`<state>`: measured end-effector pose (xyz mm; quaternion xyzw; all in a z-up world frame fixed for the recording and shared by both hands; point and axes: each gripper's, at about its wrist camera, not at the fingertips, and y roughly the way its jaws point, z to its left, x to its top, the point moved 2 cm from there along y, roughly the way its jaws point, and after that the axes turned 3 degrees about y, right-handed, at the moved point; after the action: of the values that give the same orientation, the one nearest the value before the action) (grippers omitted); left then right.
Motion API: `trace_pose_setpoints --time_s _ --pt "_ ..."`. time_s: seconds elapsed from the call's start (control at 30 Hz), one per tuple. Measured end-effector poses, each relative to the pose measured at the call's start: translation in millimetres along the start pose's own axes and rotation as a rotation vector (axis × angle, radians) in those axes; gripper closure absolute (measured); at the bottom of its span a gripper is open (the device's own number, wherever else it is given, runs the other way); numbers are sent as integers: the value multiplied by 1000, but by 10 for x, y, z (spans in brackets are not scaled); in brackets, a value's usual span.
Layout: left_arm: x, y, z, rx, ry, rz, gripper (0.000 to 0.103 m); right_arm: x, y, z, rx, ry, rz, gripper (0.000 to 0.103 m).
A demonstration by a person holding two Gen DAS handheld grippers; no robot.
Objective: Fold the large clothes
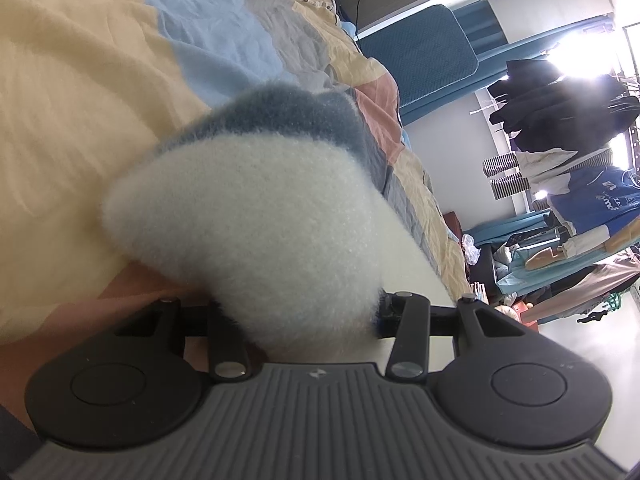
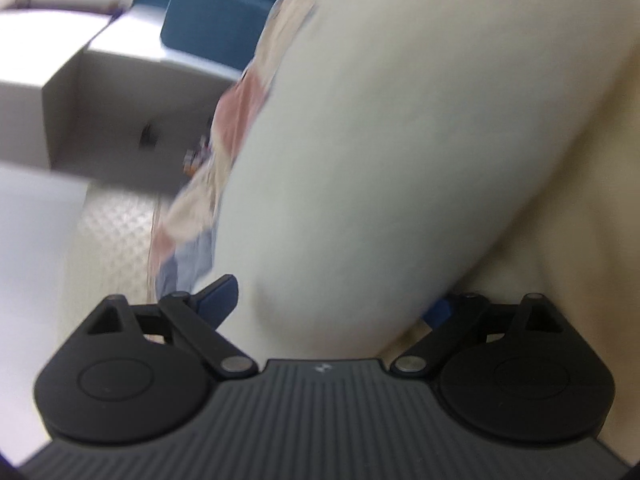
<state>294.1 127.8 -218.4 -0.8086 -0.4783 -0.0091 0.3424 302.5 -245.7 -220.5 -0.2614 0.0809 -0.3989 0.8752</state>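
Left wrist view: the left claw (image 1: 308,312) is clamped on a fat bunch of fuzzy fleece garment (image 1: 256,216), mostly cream-white with a dusty blue band along the top edge. It fills the middle of the frame, bulging out from between the black linkage arms. Behind it, across the upper left, is a bed (image 1: 80,100) with a crinkly patchwork cover in pale yellow, light blue, grey and salmon blocks. Far right there's a clothes rack (image 1: 568,152) hung with dark and blue clothing in front of a bright window.

Right wrist view: pretty motion-blurred. The right claw (image 2: 332,300) has its jaws spread wide, blue pads (image 2: 218,294) showing at either side. The same garment (image 2: 380,140) sits as a smooth cream mass between them, with no pinch visible. The patchwork cover edge (image 2: 236,120) runs down the centre-left, and a grey boxy cabinet (image 2: 100,100) is on the left.
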Motion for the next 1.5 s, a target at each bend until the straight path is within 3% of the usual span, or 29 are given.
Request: trace_pose_setpoints --time_s 0.2,0.37,0.5,0.77,0.87,1.3,1.5 --pt "19 14 51 -9 -25 12 51 167 -169 -124 -55 50 -171 8" --pt "26 37 61 -13 -33 13 51 243 -84 -127 -58 34 -215 7" --pt "22 37 70 -14 -41 14 51 253 -69 -130 -70 13 -221 10" --pt "25 12 70 -19 -26 -1 51 262 -147 -5 -61 -48 -224 38" --pt "10 -31 76 -24 -27 -8 52 255 -188 49 -52 -78 -231 42" --pt "-104 -468 57 -4 2 -37 52 92 -483 205 -19 -199 -218 44" --pt "-140 -677 69 -32 -17 -39 52 60 -685 311 21 -252 -204 44"
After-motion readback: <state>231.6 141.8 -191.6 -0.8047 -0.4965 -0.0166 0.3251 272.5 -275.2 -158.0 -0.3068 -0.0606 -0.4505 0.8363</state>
